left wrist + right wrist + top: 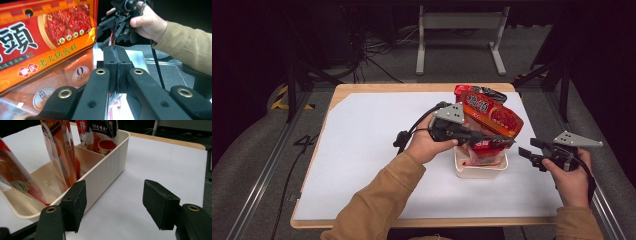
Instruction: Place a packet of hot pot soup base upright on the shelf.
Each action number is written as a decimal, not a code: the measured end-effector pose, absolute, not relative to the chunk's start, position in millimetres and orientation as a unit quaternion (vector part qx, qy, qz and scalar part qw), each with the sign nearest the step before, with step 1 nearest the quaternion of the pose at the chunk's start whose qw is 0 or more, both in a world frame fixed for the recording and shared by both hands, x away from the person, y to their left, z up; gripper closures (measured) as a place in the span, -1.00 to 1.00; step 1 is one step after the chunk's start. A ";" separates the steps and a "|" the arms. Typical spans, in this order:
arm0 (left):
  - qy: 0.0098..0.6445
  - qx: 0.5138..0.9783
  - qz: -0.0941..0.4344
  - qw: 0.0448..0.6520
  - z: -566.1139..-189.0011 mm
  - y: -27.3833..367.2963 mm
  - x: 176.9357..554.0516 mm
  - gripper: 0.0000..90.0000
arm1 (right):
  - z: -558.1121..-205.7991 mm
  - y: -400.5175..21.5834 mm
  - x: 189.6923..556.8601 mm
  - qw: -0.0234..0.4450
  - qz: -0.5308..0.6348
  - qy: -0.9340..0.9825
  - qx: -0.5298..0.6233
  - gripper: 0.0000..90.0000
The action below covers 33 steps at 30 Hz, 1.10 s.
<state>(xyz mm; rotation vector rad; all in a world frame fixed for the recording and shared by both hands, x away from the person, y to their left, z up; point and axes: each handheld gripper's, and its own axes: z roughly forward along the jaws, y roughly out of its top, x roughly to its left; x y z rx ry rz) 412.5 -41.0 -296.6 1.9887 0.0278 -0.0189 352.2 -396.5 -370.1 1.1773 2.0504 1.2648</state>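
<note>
A white bin (479,172) stands right of the table's middle with several red and orange sauce packets upright in it. The biggest, an orange packet (492,117) with red print, leans over the top and fills the left of the left gripper view (45,37). My left gripper (508,141) reaches in among the packets from the left. Its jaws (116,53) are pressed together on a thin red packet (113,98) seen edge on. My right gripper (528,149) stands open just right of the bin. In the right gripper view (116,195) only bare table lies between its pads, and the bin wall (110,167) runs beside its left jaw.
A white sheet (372,150) covers the wooden table, with wide free room to the left. A divider splits the bin (87,151); a dark packet (102,135) stands in the far compartment. A metal stand (459,30) and cables lie on the floor behind.
</note>
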 end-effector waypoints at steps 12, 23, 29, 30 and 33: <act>0.016 0.845 -0.017 0.534 -312.2 -46.0 417.1 0.99 | -370.9 -396.8 352.5 0.228 0.458 0.745 0.428 -0.19; 0.026 0.851 -0.021 0.524 -324.6 -47.2 419.8 0.99 | -372.0 -396.5 353.0 0.226 0.456 0.746 0.429 -0.19; 0.032 0.853 -0.028 0.521 -329.7 -45.7 421.7 0.98 | -372.5 -396.2 353.2 0.225 0.456 0.747 0.429 -0.20; 0.034 0.853 -0.030 0.519 -330.4 -45.4 422.3 0.98 | -372.6 -396.1 353.2 0.224 0.456 0.747 0.429 -0.20; 0.042 0.857 -0.035 0.513 -334.0 -43.9 424.6 0.97 | -372.8 -396.0 353.4 0.224 0.456 0.747 0.429 -0.20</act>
